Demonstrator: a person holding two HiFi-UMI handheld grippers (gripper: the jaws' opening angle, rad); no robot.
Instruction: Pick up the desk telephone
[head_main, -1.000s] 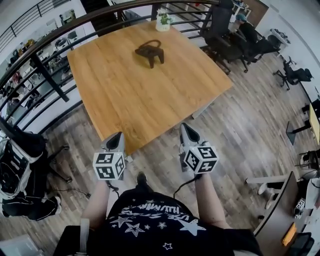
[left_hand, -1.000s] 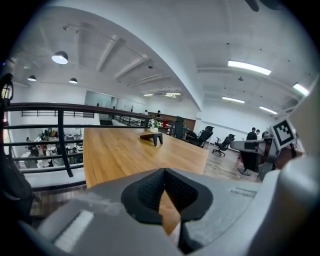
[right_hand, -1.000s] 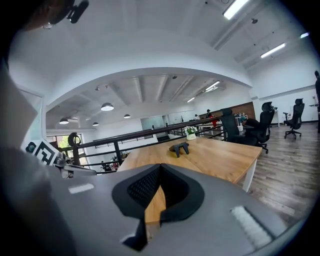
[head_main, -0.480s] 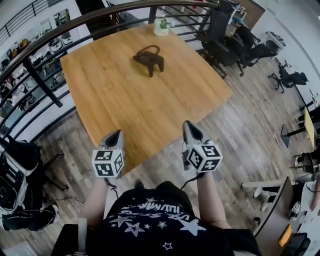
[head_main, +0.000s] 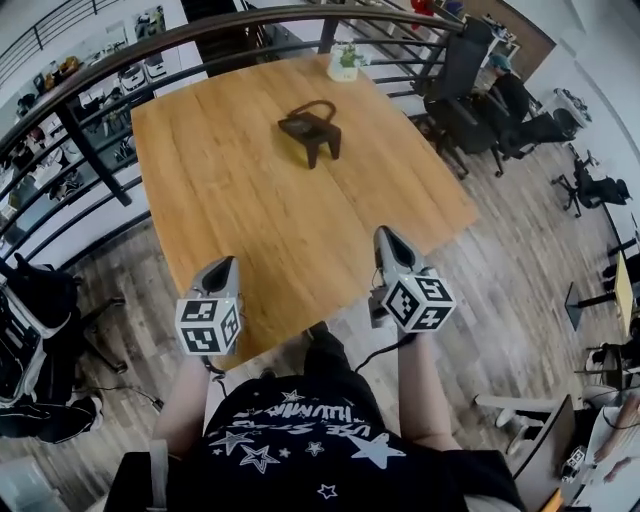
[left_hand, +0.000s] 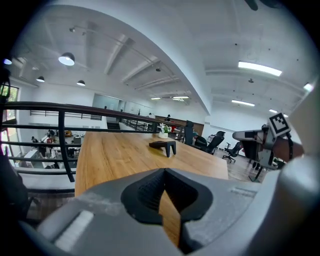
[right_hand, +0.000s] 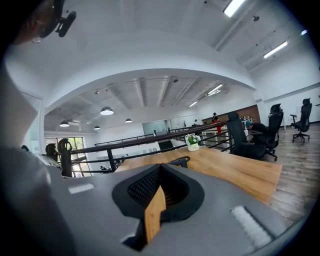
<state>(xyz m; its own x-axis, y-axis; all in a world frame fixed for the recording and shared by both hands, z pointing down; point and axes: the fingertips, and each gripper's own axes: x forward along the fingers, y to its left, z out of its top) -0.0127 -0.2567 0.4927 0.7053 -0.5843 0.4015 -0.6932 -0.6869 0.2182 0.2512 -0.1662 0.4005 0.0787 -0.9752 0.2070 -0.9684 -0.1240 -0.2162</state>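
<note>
The desk telephone (head_main: 312, 128), a dark low unit with a looped handle on top, stands on the far half of the wooden table (head_main: 230, 190). It also shows far off in the left gripper view (left_hand: 164, 145) and, partly hidden behind the jaws, in the right gripper view (right_hand: 179, 161). My left gripper (head_main: 226, 264) sits over the table's near edge, shut and empty. My right gripper (head_main: 385, 235) is level with it to the right, also shut with nothing held. Both point at the telephone from well short of it.
A small potted plant (head_main: 345, 62) stands at the table's far edge. A dark metal railing (head_main: 100, 60) curves round the far and left sides. Office chairs (head_main: 470, 90) stand to the right, a black chair (head_main: 30, 330) on the floor at left.
Both grippers have moved forward from over the floor to the table's near edge. The table and telephone have come nearer in the head view. The jaws stayed shut.
</note>
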